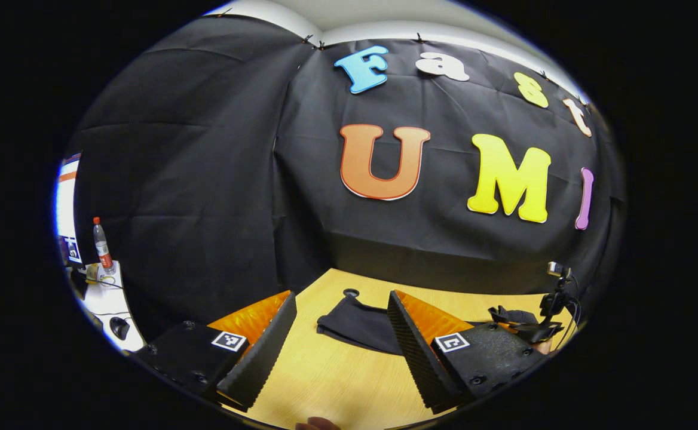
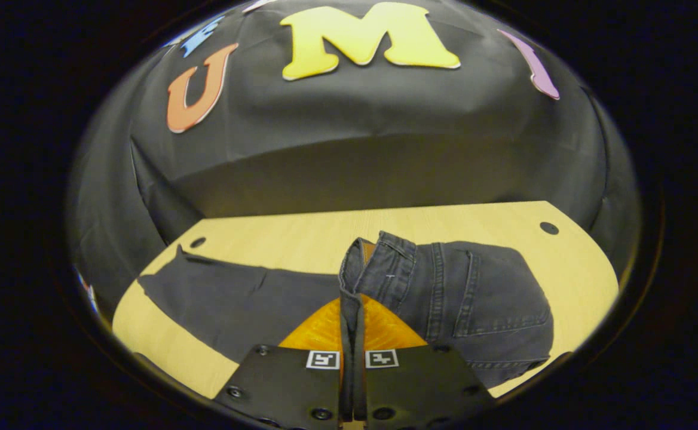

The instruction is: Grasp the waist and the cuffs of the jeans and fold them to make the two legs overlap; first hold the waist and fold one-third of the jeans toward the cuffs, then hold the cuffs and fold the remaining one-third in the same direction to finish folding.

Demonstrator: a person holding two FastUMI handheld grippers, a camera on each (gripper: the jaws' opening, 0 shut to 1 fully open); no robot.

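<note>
Dark grey jeans (image 2: 247, 304) lie on the light wooden table (image 2: 301, 239), legs running left and the waist part (image 2: 480, 298) with a back pocket to the right. My right gripper (image 2: 352, 310) is shut on the waistband edge, which rises between its fingers. In the left gripper view, my left gripper (image 1: 340, 334) is open above the table, with the cuff end of the jeans (image 1: 361, 325) lying a little ahead between its fingers. The right gripper with its hand (image 1: 525, 328) shows at the far right.
The table has cable holes at its back corners (image 2: 548, 227) (image 2: 197, 242) (image 1: 351, 292). Black cloth walls close in behind and at both sides. A side desk with a bottle (image 1: 101, 245) and a mouse (image 1: 119, 327) stands at the far left of the left gripper view.
</note>
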